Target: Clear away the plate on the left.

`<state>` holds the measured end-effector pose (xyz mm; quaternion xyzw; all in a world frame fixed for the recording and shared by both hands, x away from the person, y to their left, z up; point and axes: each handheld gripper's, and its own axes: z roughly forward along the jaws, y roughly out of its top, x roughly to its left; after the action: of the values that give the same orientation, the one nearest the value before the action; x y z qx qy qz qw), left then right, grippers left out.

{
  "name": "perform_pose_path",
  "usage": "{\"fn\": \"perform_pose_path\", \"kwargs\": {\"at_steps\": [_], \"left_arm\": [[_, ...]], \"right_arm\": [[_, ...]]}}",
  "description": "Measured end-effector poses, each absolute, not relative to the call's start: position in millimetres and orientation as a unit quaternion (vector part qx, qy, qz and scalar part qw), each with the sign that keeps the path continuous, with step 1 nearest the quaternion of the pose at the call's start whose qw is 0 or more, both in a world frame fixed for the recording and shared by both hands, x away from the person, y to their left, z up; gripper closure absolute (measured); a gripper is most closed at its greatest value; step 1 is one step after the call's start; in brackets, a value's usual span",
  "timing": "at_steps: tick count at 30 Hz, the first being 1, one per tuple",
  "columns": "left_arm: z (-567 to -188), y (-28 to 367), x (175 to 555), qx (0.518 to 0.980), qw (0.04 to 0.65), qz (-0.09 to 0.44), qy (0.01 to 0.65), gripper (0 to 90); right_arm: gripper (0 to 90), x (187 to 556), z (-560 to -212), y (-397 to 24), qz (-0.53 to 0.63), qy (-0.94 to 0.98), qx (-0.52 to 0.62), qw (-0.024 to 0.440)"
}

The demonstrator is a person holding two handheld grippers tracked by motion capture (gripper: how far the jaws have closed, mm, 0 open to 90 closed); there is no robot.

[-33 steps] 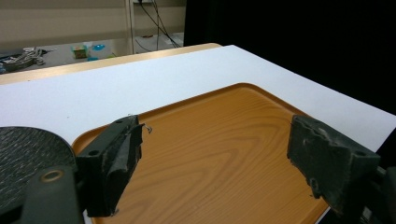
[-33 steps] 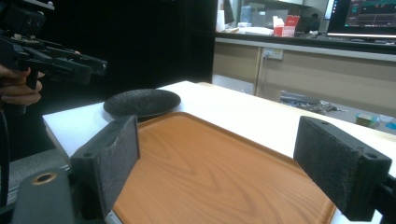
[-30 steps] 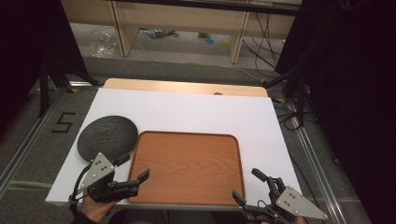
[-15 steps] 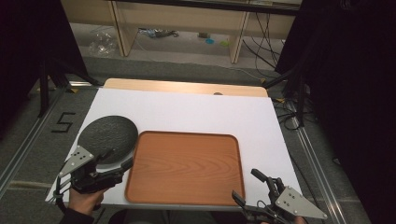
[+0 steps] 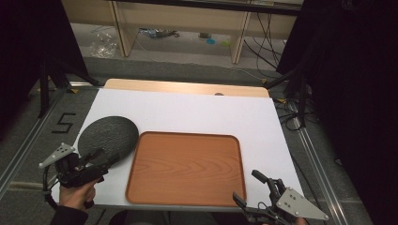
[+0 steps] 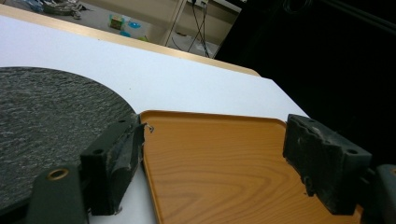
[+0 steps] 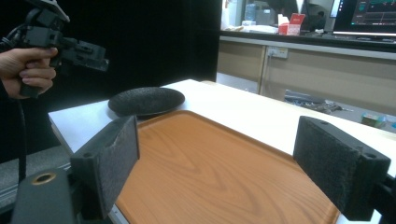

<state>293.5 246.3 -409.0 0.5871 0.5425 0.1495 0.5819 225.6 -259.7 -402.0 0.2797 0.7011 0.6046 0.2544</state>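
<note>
Left hand-held gripper (image 5: 104,157) beside dark plate (image 5: 108,136), wooden tray (image 5: 185,168)

A white-topped table (image 5: 197,110) carries a wooden tray (image 5: 185,168). A dark round plate (image 5: 109,136) lies just beside the tray's left edge.

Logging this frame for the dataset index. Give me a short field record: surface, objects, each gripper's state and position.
surface: white sheet over a light wooden table
tray: empty brown wood-grain rectangular tray, near centre
plate: dark grey rough round plate, touching or just off the tray's left edge
left gripper: open, held above the plate's near edge
right gripper: open, at the tray's near right corner, holding nothing
</note>
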Motion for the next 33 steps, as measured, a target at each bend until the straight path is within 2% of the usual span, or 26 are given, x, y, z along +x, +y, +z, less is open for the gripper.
{"fn": "perform_pose_path", "kwargs": {"at_steps": [16,20,33], "left_arm": [[-420,260,304,0.581,0.569,0.091,0.575,20.4],[-422,265,309,0.583,0.557,0.090,0.584,20.1],[-437,285,319,0.535,0.551,0.045,0.639,22.3]], "right_arm": [[15.5,225,-402,-259,0.603,0.703,0.281,0.252],[15.5,225,-403,-258,0.603,0.704,0.280,0.249],[15.5,225,-403,-258,0.598,0.710,0.279,0.245]]}}
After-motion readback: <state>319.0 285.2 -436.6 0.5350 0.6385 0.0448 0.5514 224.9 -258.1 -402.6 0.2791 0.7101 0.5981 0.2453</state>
